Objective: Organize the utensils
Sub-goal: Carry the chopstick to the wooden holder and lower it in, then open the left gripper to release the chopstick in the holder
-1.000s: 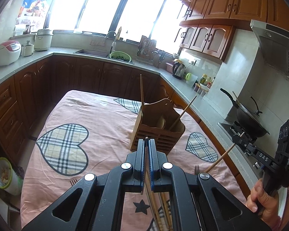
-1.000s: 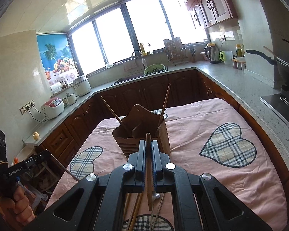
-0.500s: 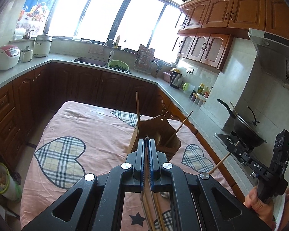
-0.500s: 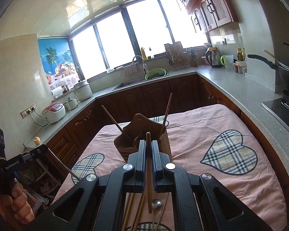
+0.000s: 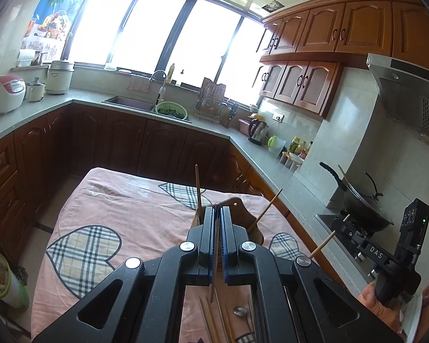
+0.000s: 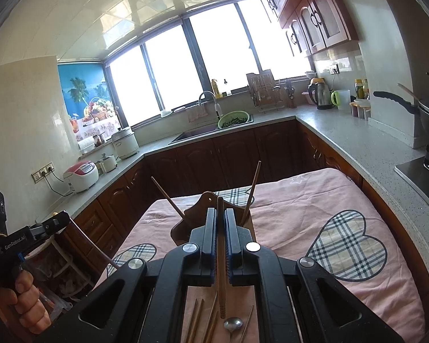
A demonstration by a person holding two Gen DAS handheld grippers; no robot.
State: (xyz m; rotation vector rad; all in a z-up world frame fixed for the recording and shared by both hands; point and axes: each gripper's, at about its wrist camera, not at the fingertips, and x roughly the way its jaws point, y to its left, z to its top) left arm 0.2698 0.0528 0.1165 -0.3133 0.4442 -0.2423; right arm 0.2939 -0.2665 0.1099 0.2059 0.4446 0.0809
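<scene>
Fingers [image 6: 211, 228] tight around upright chopstick [image 6: 220, 257]

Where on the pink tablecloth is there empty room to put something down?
The far end of the tablecloth, beyond the wooden utensil holder, is bare, and so is the side around the big plaid heart. It is crowded near the front edge, where loose chopsticks and a spoon lie below the grippers.
</scene>
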